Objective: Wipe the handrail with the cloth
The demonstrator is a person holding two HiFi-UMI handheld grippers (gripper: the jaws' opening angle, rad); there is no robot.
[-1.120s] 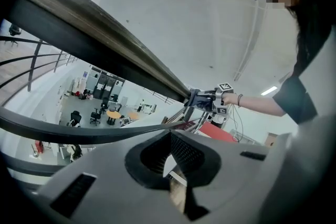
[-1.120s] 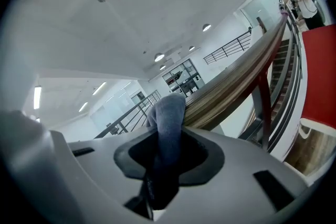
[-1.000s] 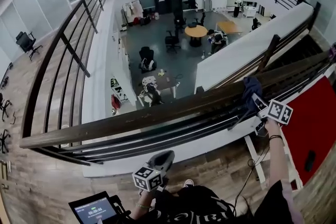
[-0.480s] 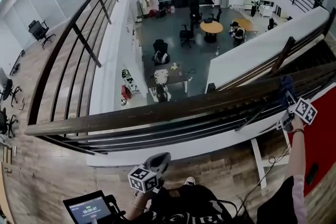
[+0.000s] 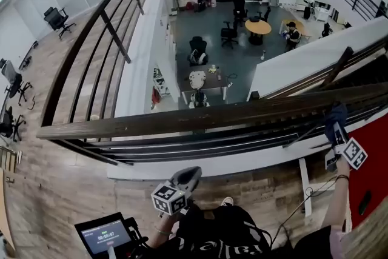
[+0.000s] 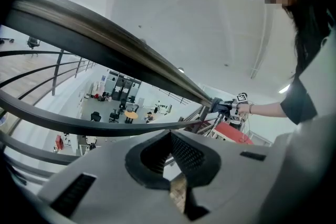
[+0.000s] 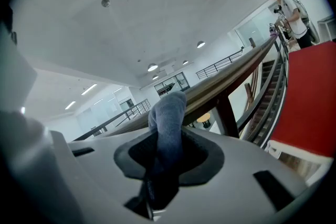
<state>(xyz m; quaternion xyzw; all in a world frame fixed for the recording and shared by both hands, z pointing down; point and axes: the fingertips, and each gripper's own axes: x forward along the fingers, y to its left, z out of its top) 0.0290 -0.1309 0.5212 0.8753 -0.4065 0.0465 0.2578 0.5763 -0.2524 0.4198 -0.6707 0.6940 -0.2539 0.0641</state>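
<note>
While over atrium [image 5: 237, 67]: cloth [image 5: 335, 113] @ handrail [image 5: 200, 119].

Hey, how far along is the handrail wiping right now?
Done: nothing on the handrail shows as visibly wiped. In hand: the right gripper holds the cloth on the rail's far right end. Remaining: the long stretch toward the left; the left gripper hangs empty below.

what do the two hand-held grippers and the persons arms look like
Both the left hand-held gripper and right hand-held gripper have grey shells and a cube of black-and-white square markers. The right wrist carries a dark band; the sleeve is short and dark.
</note>
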